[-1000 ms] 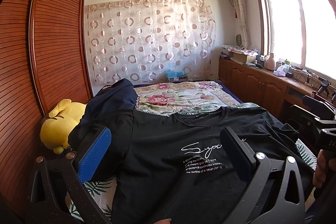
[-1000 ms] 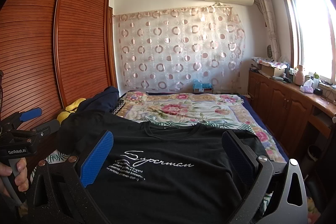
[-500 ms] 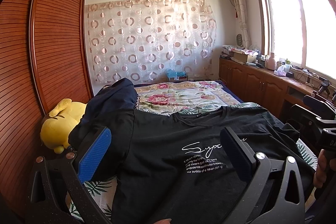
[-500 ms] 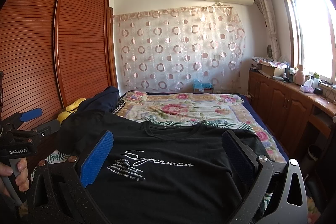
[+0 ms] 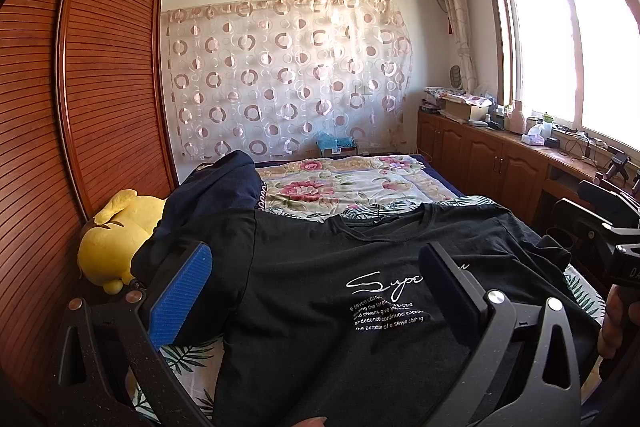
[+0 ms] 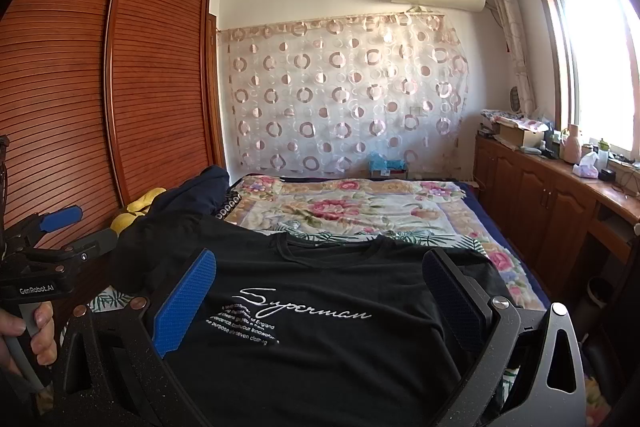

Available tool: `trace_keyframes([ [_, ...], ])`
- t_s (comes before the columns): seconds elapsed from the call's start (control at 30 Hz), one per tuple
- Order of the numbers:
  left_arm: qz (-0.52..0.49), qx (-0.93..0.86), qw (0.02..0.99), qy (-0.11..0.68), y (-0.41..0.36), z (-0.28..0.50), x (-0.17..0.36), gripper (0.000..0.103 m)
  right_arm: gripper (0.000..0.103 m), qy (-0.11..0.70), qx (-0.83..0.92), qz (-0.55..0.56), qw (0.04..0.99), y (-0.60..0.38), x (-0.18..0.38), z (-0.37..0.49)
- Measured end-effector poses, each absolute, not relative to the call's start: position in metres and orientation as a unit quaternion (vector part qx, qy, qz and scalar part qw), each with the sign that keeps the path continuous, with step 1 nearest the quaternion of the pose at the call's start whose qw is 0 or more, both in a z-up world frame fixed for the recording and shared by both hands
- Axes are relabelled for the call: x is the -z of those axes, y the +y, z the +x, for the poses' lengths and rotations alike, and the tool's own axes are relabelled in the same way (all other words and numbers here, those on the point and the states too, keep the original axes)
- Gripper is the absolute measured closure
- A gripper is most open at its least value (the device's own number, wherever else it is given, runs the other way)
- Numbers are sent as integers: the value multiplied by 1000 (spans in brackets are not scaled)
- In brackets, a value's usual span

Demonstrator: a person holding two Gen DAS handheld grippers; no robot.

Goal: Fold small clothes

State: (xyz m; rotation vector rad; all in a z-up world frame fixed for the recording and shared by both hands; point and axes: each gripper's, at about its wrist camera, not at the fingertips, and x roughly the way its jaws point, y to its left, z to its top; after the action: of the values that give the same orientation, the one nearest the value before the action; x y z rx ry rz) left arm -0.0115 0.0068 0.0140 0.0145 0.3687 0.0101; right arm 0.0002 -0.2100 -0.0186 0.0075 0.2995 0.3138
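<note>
Bedding with a floral quilt [image 5: 360,187] fills the middle of both views, and a black T-shirt [image 5: 320,287] lies spread flat across its near end, lettering facing up. Lower in the left wrist frame, the left gripper [image 5: 316,291] hovers level above the shirt, jaws wide apart, holding nothing. The right gripper [image 6: 320,295] is posed likewise, splayed and empty. A yellow plush toy [image 5: 108,247] sits at left.

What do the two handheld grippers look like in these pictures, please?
Each gripper, left gripper and right gripper, has a speckled black frame with triangular cut-outs, silver pivot screws and ribbed blue finger pads. The left one's body bears white "GenRobot.AI" lettering above a grey handle. No sleeves or cables show.
</note>
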Motion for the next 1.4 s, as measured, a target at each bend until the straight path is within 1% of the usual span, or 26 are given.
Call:
trace_keyframes([
  [0.4,3,-6,981,193,17,-9,-11,0,0,158,-164,4,974,-211,24,5],
  [0.87,-10,-18,966,259,67,16,38,0,0,199,-216,-13,956,-210,43,32],
  [1.13,-42,-31,960,275,113,14,56,0,0,233,-228,-39,944,-215,41,51],
  [1.23,-53,-41,958,280,134,17,64,6,0,242,-237,-47,940,-210,39,52],
  [1.33,-58,-46,954,292,148,22,72,15,0,248,-248,-57,935,-206,38,57],
  [1.37,-62,-44,952,295,155,24,75,20,0,249,-250,-61,934,-206,38,59],
  [1.4,-66,-43,951,300,162,26,78,22,0,248,-252,-65,933,-205,38,60],
])
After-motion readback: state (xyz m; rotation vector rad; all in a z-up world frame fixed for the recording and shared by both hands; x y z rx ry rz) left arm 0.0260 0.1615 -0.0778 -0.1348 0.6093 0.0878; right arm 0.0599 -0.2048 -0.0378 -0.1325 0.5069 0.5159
